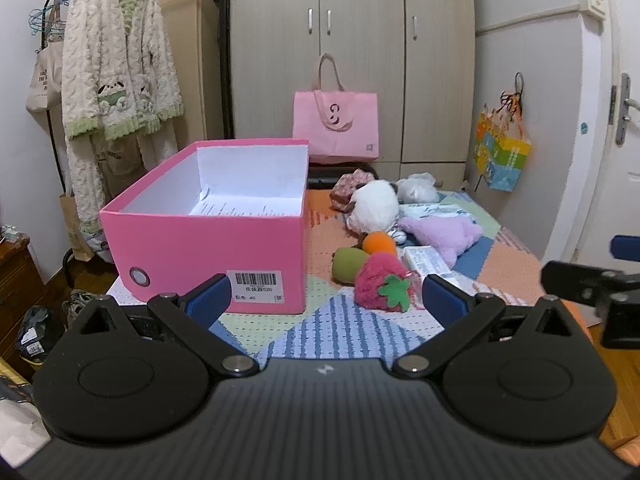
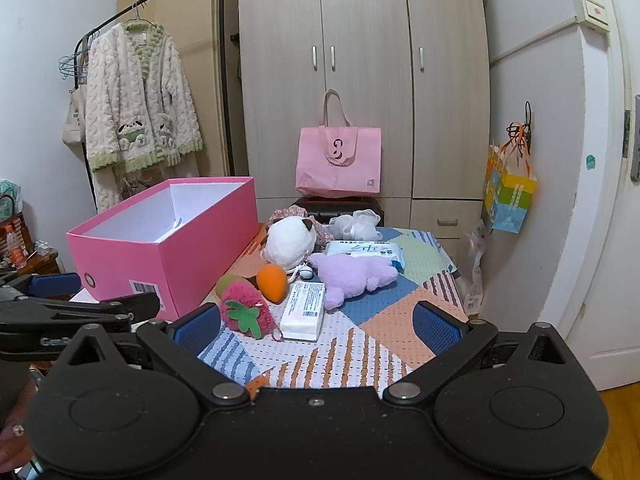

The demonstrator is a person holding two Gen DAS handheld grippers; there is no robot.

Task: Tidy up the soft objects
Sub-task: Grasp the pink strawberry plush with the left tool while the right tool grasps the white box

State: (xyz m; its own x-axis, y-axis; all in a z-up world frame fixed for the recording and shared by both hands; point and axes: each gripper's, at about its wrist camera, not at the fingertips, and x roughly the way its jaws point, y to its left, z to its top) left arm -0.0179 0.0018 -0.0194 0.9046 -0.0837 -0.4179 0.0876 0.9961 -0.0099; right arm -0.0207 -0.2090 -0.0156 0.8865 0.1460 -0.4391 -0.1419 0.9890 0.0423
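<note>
An open pink box (image 1: 208, 240) (image 2: 168, 248) with a white inside stands on the patchwork table (image 1: 328, 328) at the left. To its right lie soft toys: a pink strawberry plush (image 1: 382, 282) (image 2: 246, 308), an orange ball (image 1: 380, 243) (image 2: 272, 282), a green plush (image 1: 350, 264), a white round plush (image 1: 374, 204) (image 2: 288, 242) and a purple plush (image 1: 440, 234) (image 2: 352, 276). My left gripper (image 1: 328, 300) stands open in front of the box and the strawberry. My right gripper (image 2: 316, 326) is open, just short of the strawberry. Nothing is held.
Two white tissue packs (image 2: 304, 316) (image 2: 364, 248) lie among the toys. A pink tote bag (image 2: 340, 164) stands on a dark case behind the table, before the wardrobe (image 2: 360, 80). A clothes rack with a fluffy robe (image 2: 140, 100) is at the left, a door (image 2: 600, 160) at the right.
</note>
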